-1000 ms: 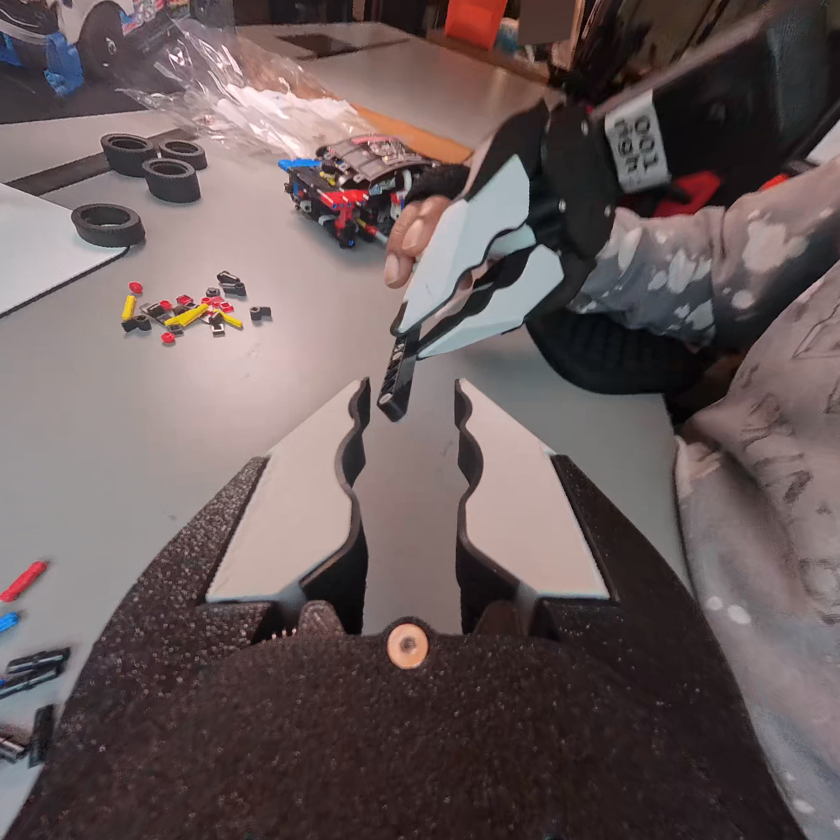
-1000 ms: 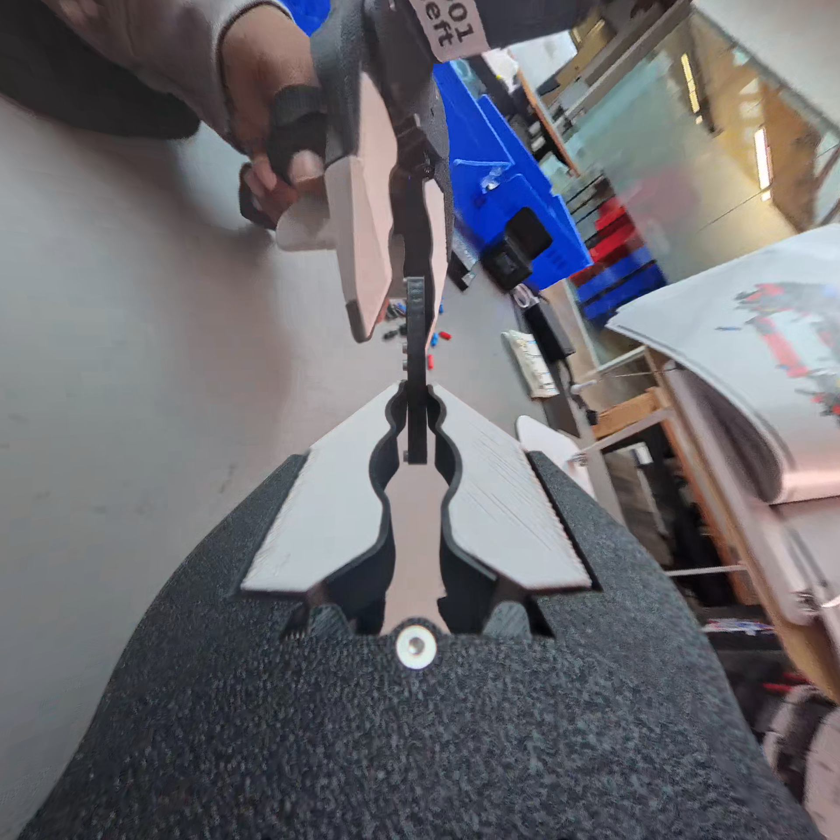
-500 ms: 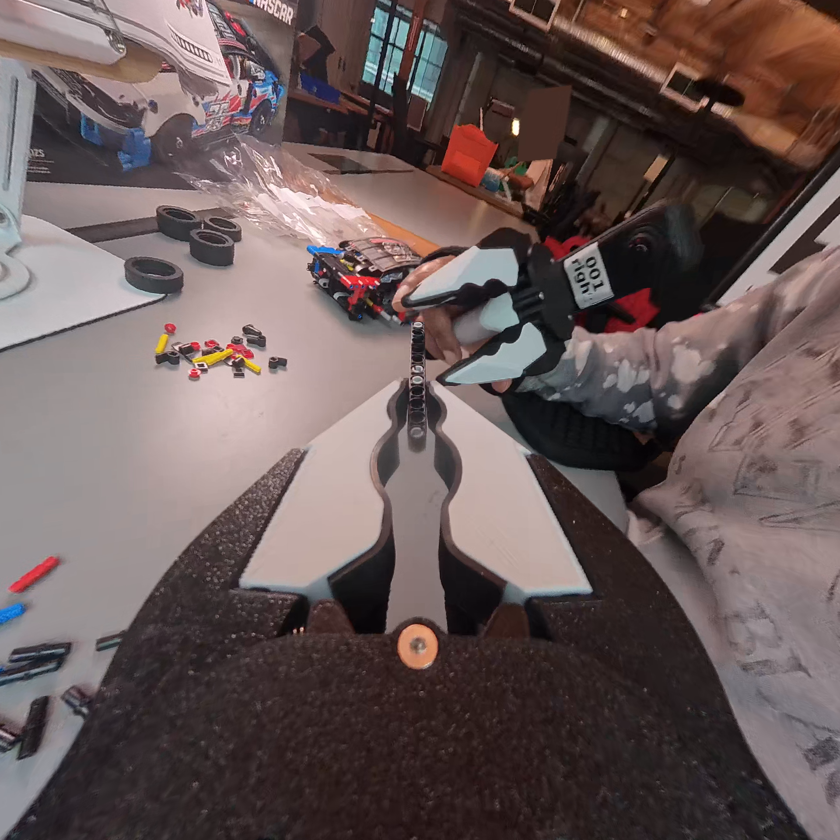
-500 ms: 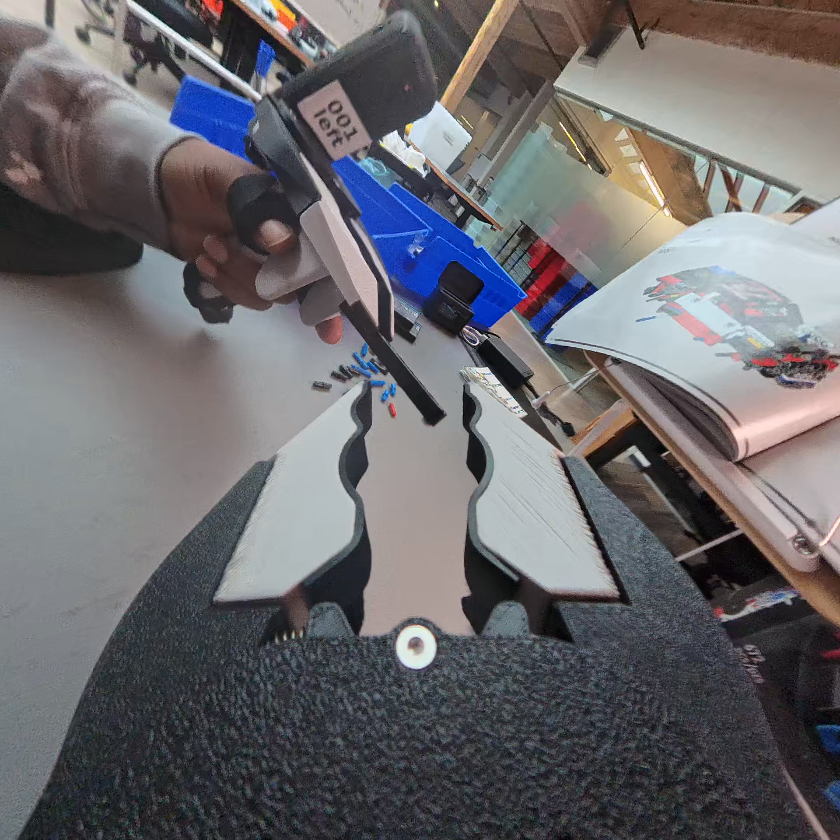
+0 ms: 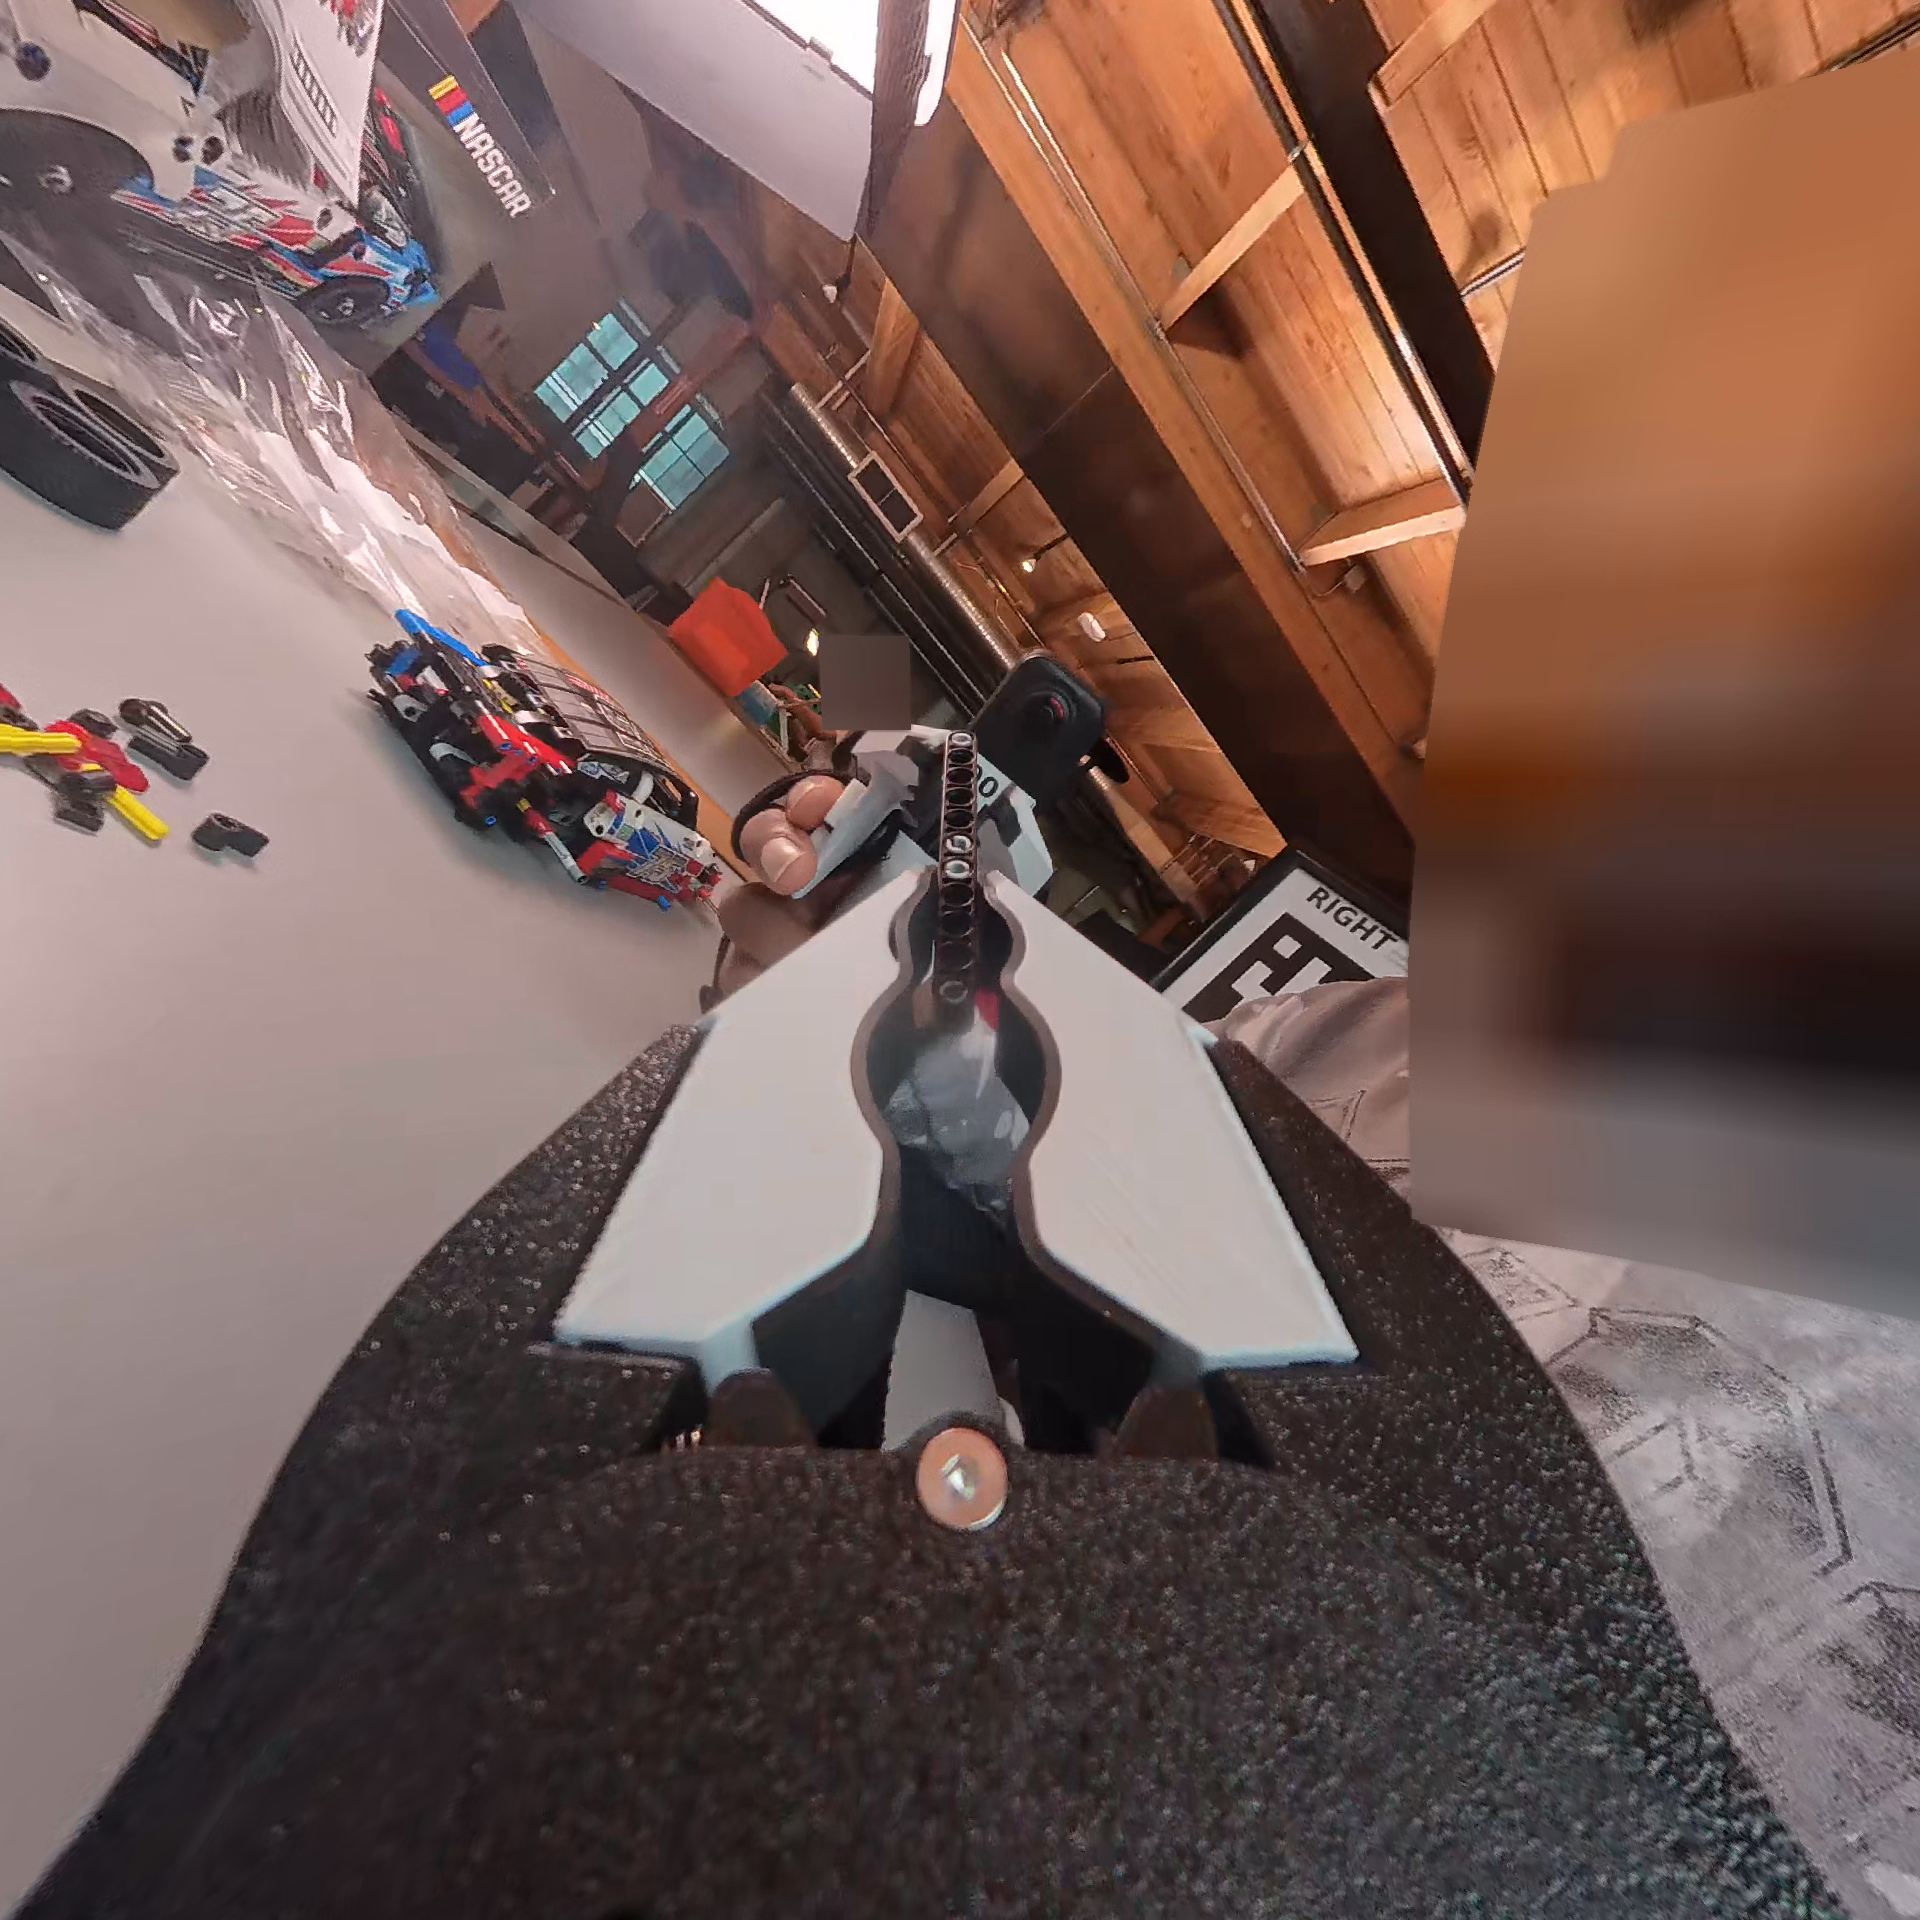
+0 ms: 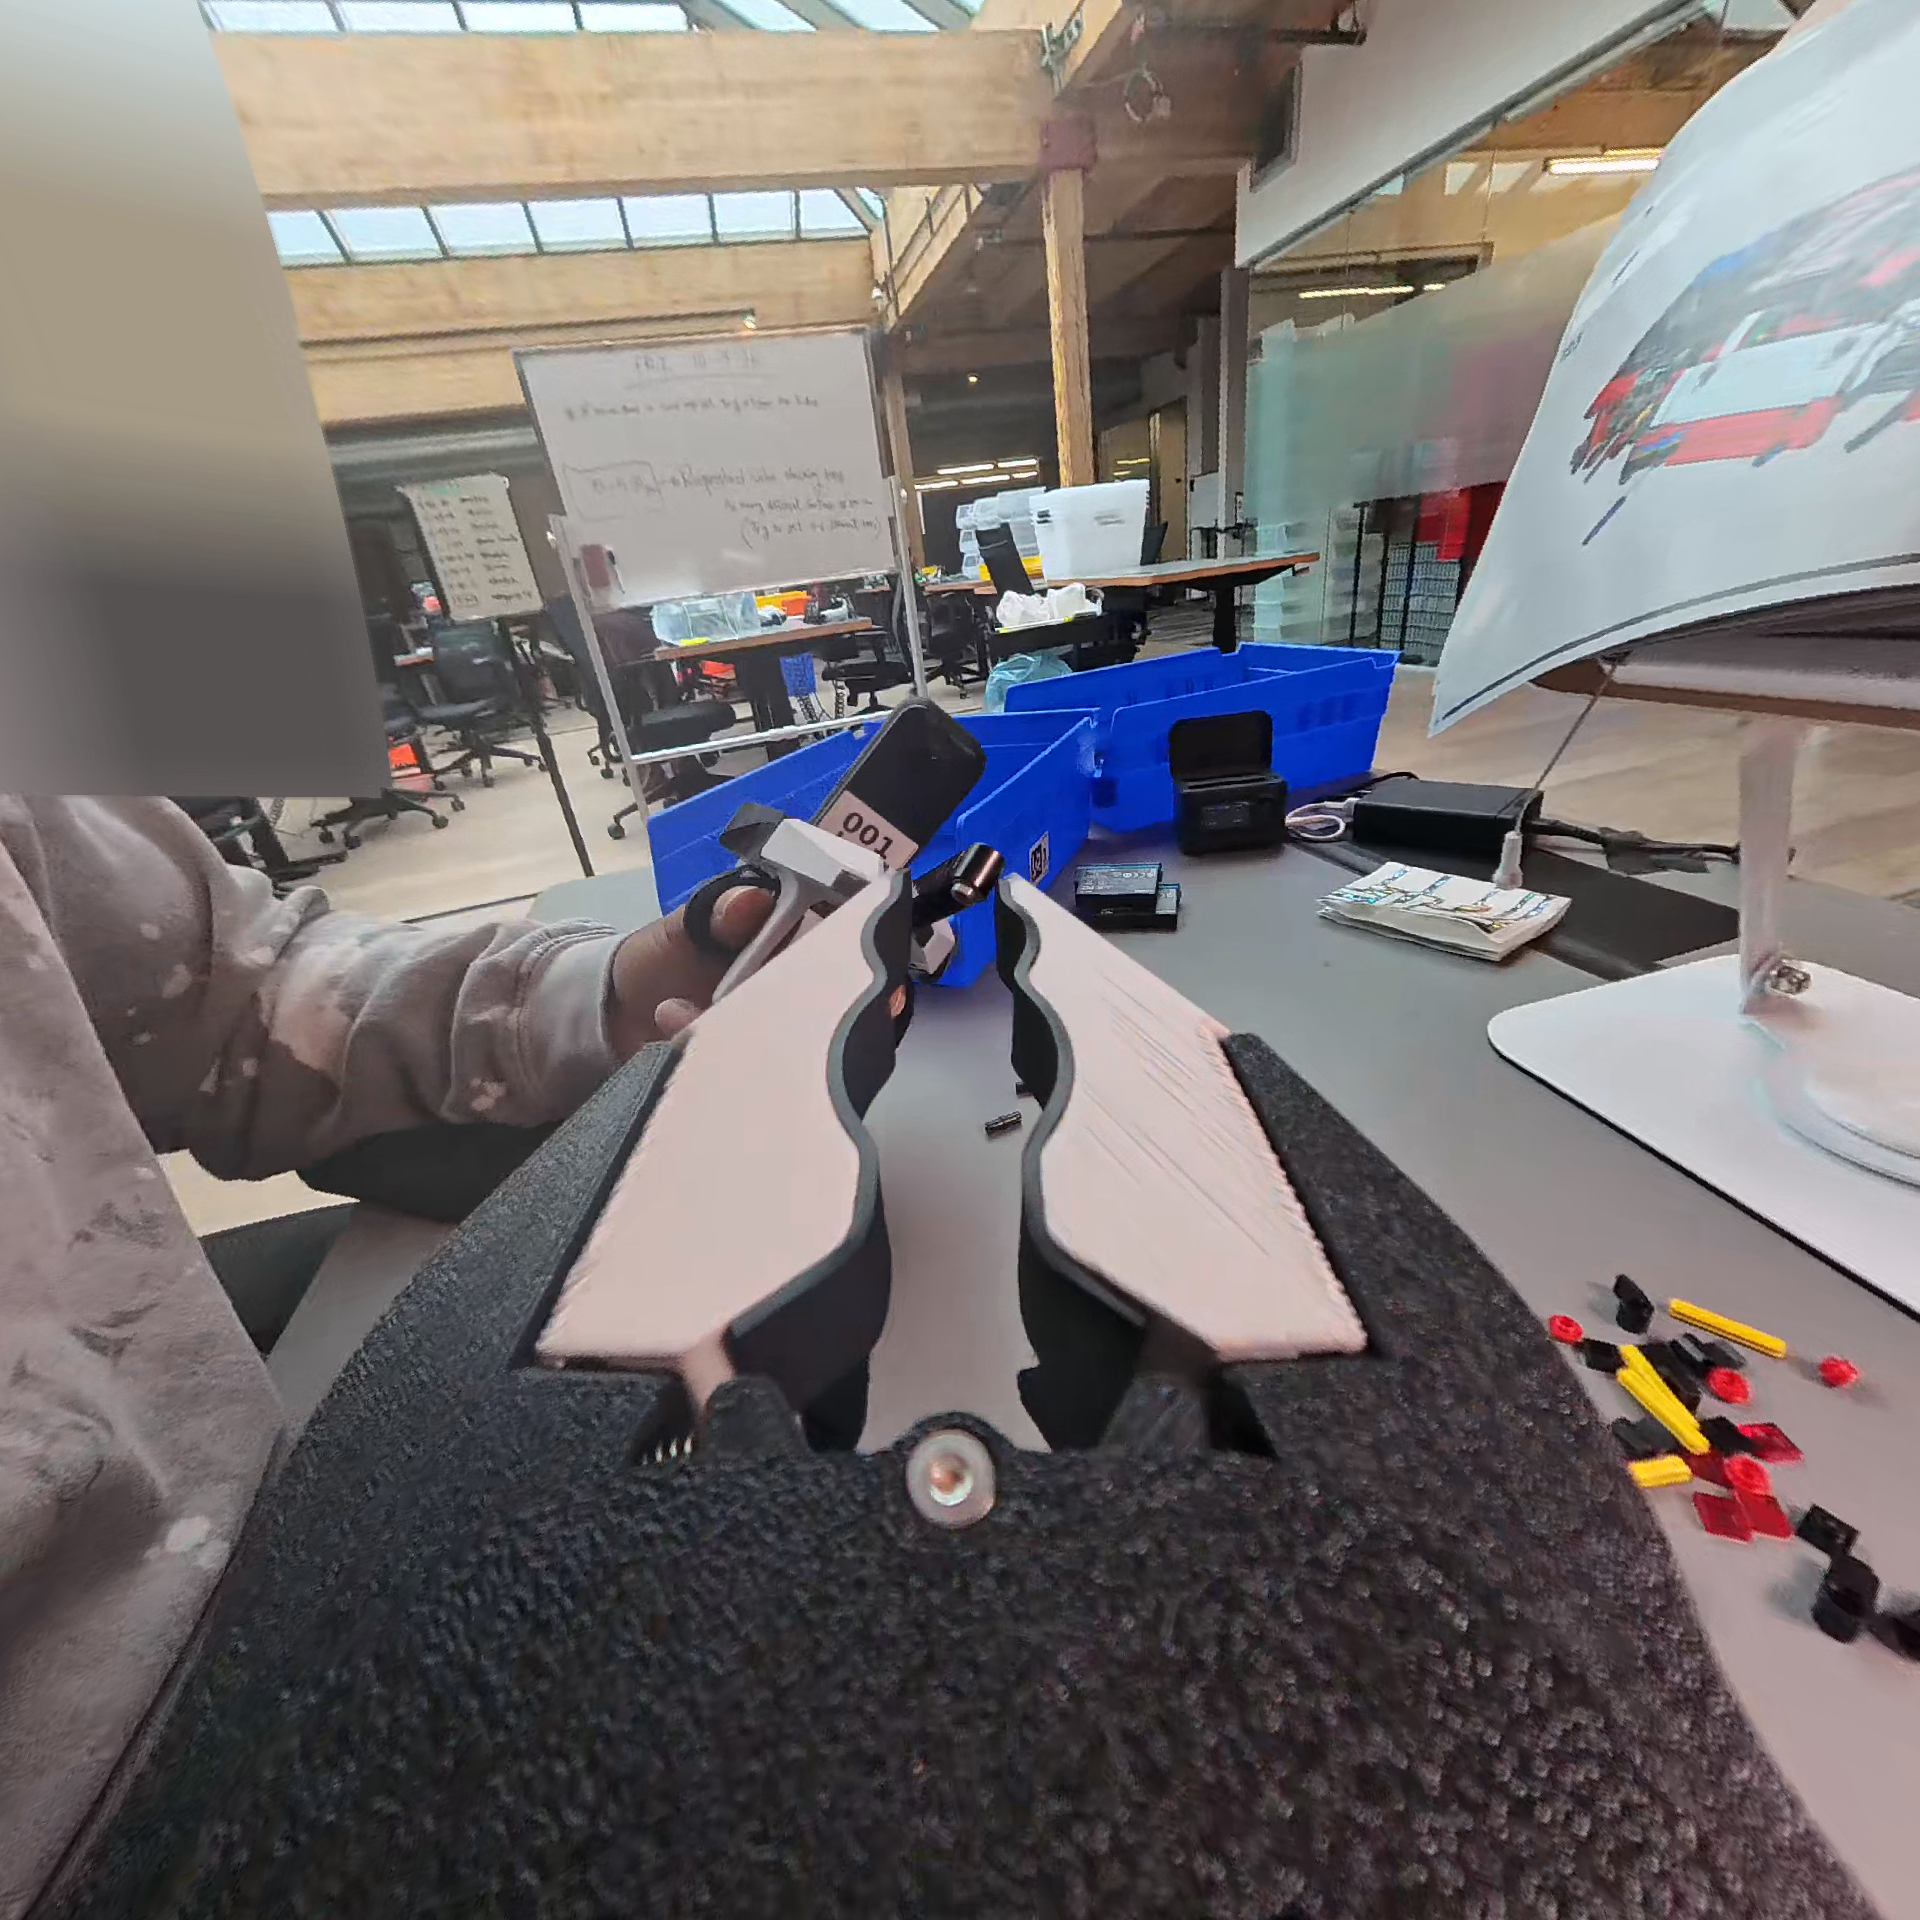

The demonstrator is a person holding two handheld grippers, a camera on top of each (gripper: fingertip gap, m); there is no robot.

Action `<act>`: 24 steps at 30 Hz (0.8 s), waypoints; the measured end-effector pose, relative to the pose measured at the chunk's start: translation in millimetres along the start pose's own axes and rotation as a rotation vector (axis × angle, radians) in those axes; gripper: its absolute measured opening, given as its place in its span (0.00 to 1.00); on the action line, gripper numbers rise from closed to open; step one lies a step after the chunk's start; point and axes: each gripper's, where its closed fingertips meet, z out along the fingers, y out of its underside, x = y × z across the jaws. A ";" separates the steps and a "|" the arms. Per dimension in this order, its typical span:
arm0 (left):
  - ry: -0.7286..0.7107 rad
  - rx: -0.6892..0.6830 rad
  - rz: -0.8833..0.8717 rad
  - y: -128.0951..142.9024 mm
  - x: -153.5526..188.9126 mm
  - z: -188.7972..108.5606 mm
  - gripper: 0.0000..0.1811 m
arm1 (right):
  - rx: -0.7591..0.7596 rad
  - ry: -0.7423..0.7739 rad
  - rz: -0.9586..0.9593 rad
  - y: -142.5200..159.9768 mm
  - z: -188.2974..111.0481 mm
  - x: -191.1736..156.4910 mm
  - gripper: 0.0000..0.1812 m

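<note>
1. The left gripper (image 5: pixel 956 883) has its jaws pressed onto a thin black perforated beam (image 5: pixel 956 831), pinching only the lower stretch; most of the beam sticks out past the tips, up in the air above the grey table (image 5: pixel 260 1091). With so short a bite, I'd guess a knock on the free end could swivel it or lever it out.

2. The right gripper (image 6: pixel 945 904) is spread and holds nothing, close in front of the left one (seen end-on, the beam shows as a small dark stub (image 6: pixel 971 868) just off its tips). The two tools are near enough that a careless turn might clip the beam.

3. If it dropped, it could land among the loose red, yellow and black pieces (image 6: pixel 1714 1413) and be hard to pick out.

4. The half-built toy car (image 5: pixel 540 769) sits near the left gripper's side; a wide swing might nudge it. The blue bins (image 6: pixel 1039 769) lie farther back.
</note>
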 end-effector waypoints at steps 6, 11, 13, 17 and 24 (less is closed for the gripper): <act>-0.017 -0.042 -0.023 11.6 -7.5 5.9 0.03 | -0.005 -0.031 0.035 -1.5 -0.8 -2.9 0.04; -0.085 -0.202 0.093 36.1 -11.2 13.7 0.06 | -0.067 -0.071 0.212 8.5 1.6 -1.7 0.04; -0.086 -0.234 0.108 41.1 -9.7 15.2 0.06 | -0.080 -0.082 0.291 11.7 3.1 -1.4 0.03; -0.085 -0.268 0.110 46.3 -9.0 15.8 0.07 | -0.105 -0.112 0.386 17.5 7.1 -6.4 0.03; -0.065 -0.289 0.150 49.0 -3.2 16.0 0.04 | -0.130 -0.186 0.380 23.0 11.2 -22.5 0.03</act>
